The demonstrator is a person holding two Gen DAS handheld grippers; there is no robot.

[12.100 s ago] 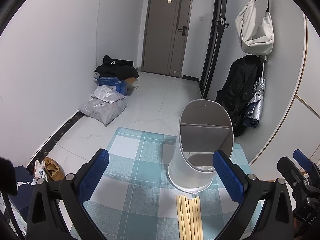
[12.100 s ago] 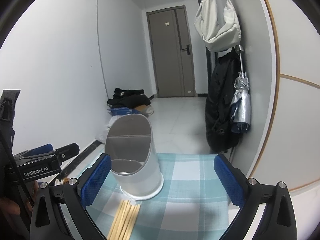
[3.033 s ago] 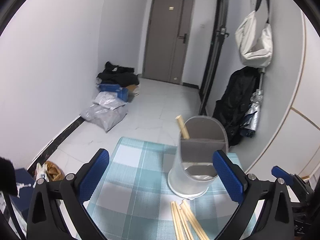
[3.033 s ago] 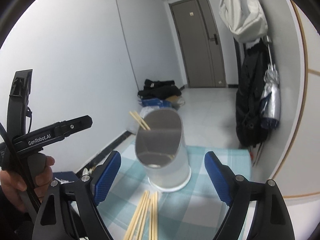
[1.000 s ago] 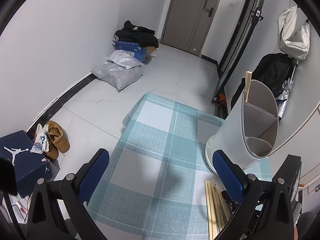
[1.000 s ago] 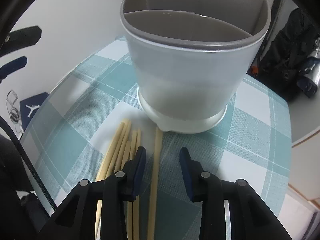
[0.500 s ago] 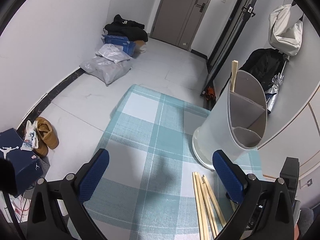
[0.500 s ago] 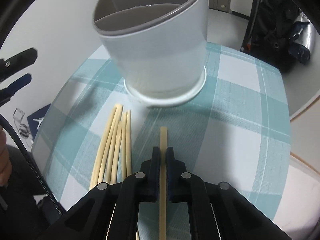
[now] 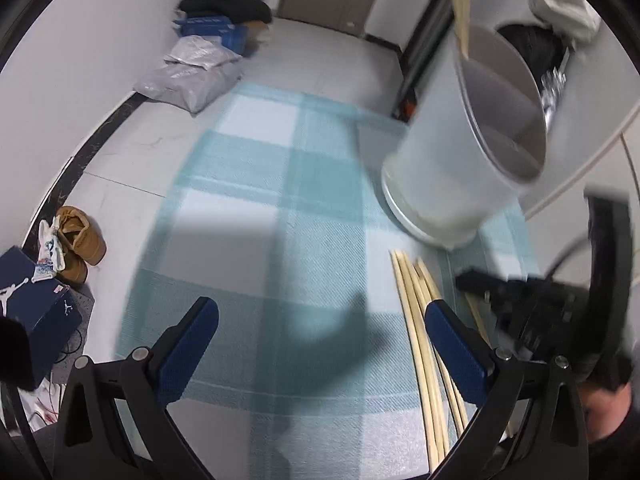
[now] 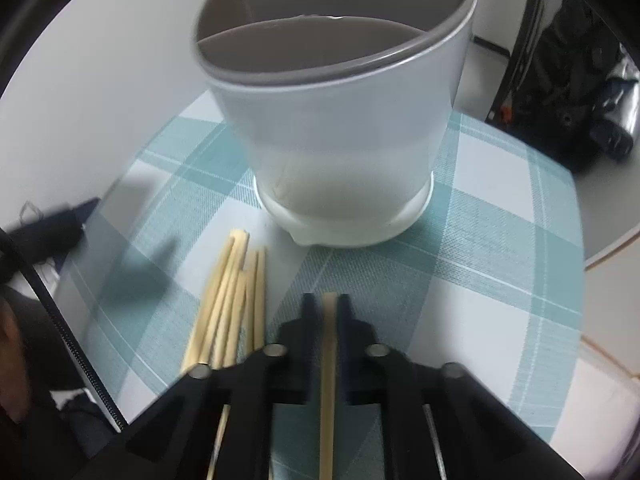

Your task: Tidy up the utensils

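A white utensil holder [image 10: 340,128] with grey divided compartments stands on the checked cloth; it also shows in the left wrist view [image 9: 460,152], with chopsticks [image 9: 460,24] standing up from its far compartment. My right gripper [image 10: 329,304] is shut on one wooden chopstick [image 10: 328,360], just in front of the holder's base. Several loose chopsticks [image 10: 232,300] lie on the cloth to its left; they also show in the left wrist view [image 9: 420,320]. My left gripper [image 9: 320,344] is open and empty, above the cloth left of the chopsticks.
The teal checked cloth [image 9: 280,200] covers a small table. On the floor are shoes [image 9: 76,240], a blue shoebox [image 9: 32,304], grey bags [image 9: 192,76] and dark clothes. A black bag [image 10: 580,80] hangs at the right wall.
My right gripper closed on one chopstick and now holds it, drawn closer to the holder. My left gripper swung lower and nearer the table; the view is blurred from motion.
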